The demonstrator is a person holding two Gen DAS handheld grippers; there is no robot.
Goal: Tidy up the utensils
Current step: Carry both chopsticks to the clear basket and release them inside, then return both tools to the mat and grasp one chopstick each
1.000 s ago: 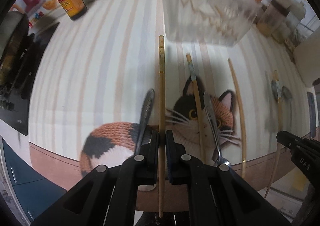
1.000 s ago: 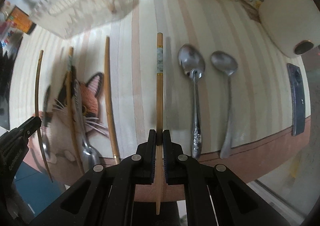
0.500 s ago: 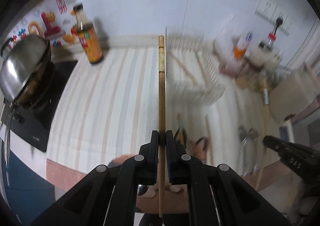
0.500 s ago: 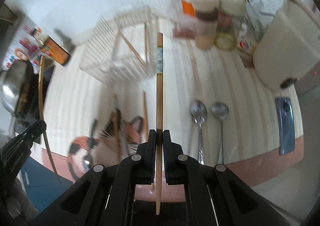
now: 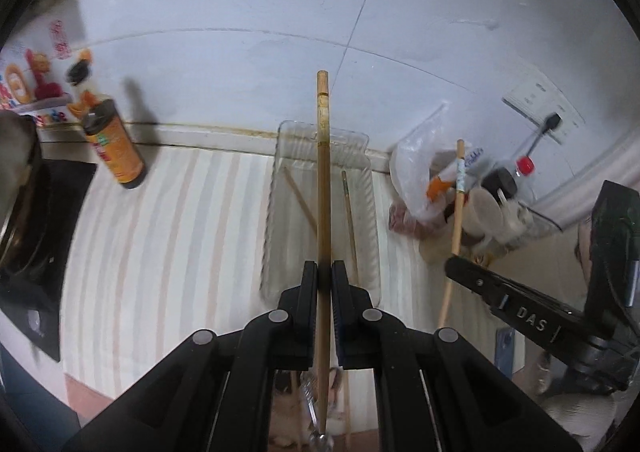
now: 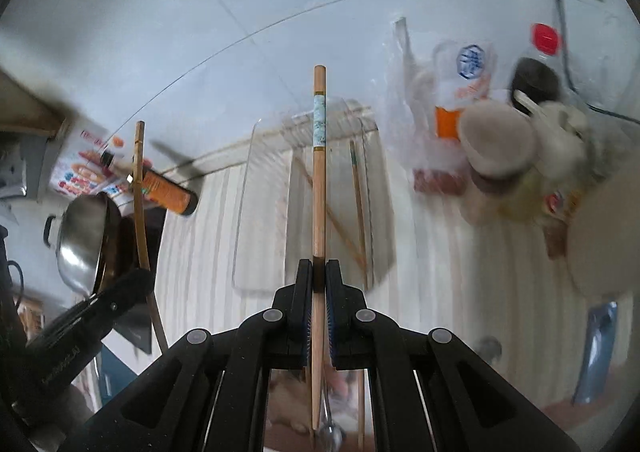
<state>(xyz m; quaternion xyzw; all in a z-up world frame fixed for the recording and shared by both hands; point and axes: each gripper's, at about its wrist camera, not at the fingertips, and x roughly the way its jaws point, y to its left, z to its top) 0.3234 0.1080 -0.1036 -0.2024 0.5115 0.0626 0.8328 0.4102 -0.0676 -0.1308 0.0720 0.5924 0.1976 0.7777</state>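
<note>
Two held chopsticks point(image 5: 323, 179) point(image 6: 319, 187), two chopsticks point(image 5: 349, 219) point(image 5: 298, 195) in one clear tray point(image 5: 276, 179), one sauce bottle point(image 5: 116, 147).

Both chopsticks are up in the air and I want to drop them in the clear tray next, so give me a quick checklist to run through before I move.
1. Left gripper shut on its chopstick: ok.
2. Right gripper shut on the banded chopstick: ok.
3. Clear tray ahead of both grippers: ok.
4. Room in the tray: ok; only two chopsticks lie inside it.
5. Orange bottle well left of the path: ok.
6. Gap between the banded chopstick and the jars to the right of the tray: cannot tell, the right view is blurred.
</note>
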